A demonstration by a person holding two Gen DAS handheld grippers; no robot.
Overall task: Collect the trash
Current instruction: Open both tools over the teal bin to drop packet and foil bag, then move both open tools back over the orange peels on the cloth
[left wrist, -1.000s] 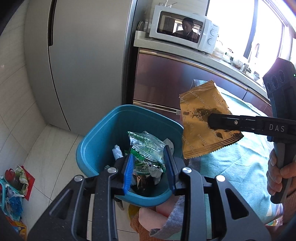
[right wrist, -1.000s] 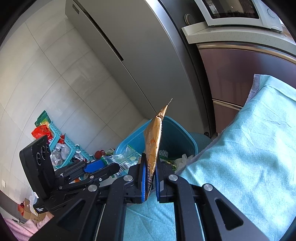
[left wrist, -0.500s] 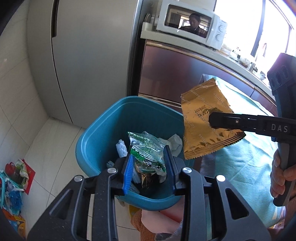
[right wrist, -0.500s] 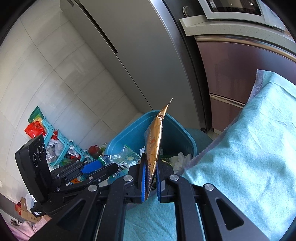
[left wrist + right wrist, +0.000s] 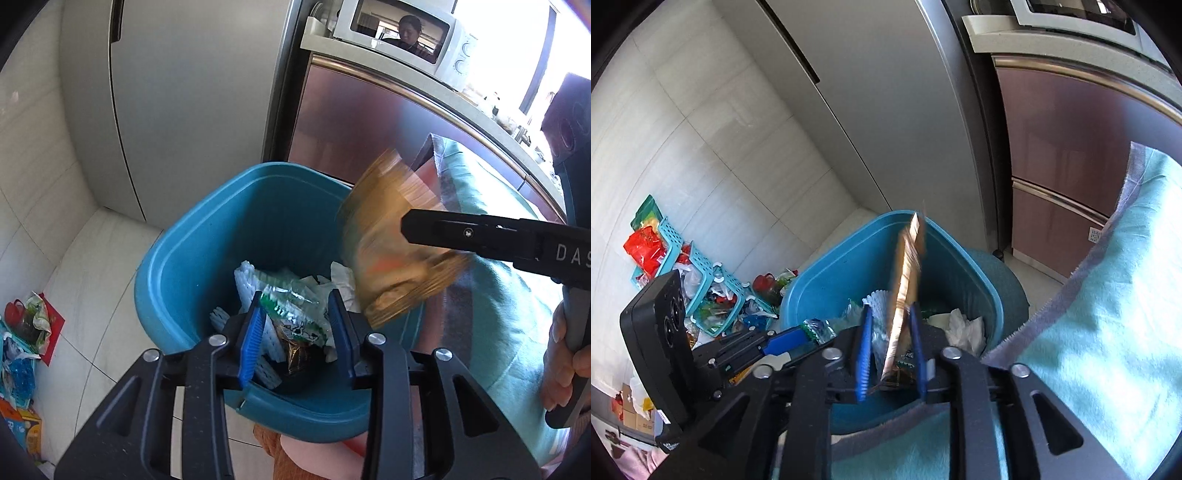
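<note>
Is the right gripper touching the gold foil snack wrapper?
Cannot tell. Right wrist view: right gripper open, blurred gold foil snack wrapper close to one jaw.

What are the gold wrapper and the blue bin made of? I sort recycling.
Gold wrapper: seemingly metallised foil-plastic film, glossy, with a crimped end; blur hides detail. Blue bin: looks like moulded plastic, smooth, with a soft sheen and rounded rim.
</note>
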